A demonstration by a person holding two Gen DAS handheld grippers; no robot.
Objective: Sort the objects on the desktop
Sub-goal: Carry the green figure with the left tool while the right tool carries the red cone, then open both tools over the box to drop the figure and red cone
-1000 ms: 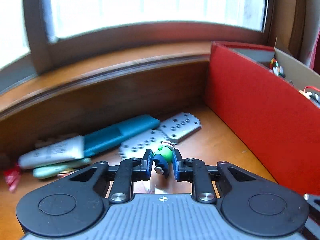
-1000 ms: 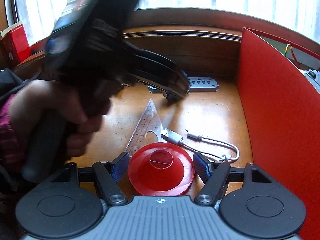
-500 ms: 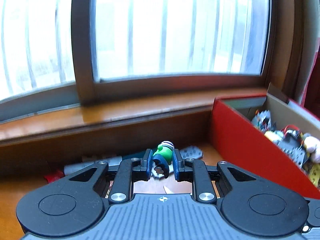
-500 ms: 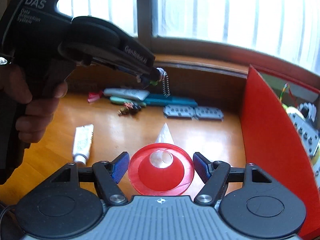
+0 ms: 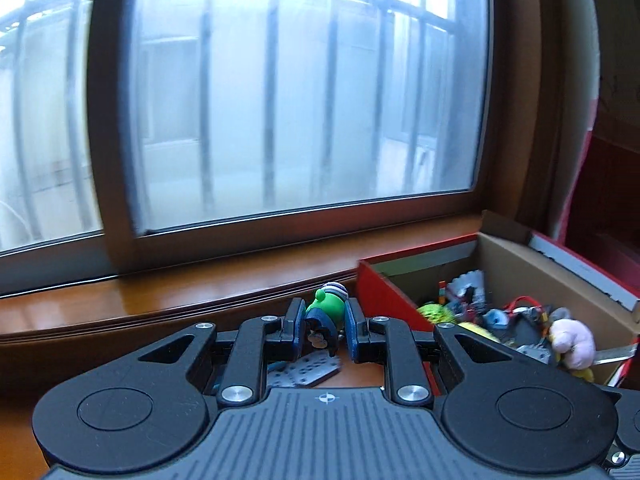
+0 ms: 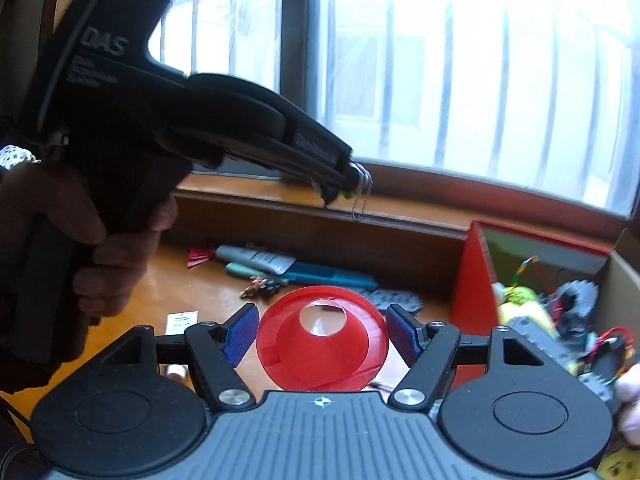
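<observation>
The window (image 5: 280, 100) fills the background, and below it the wooden desk (image 6: 192, 292) runs along the sill. To the right of the desk's clutter stands the red cardboard box (image 5: 384, 296), open at the top and already heaped with small toys and parts. The left gripper (image 5: 320, 326) hangs in the air just left of the box's near wall, jaws drawn in tight on a little green figure keychain (image 5: 326, 308); from the right wrist view its chain dangles loose below the tips. The right gripper (image 6: 322, 334) hovers level with the box, and a red cone-shaped funnel (image 6: 322, 344) sits between its jaws, which stand wide; whether the pads actually touch it I cannot tell. The figure looks light, hard and rather slick, so a squeeze across its round body seems best, and the chain will likely swing.
</observation>
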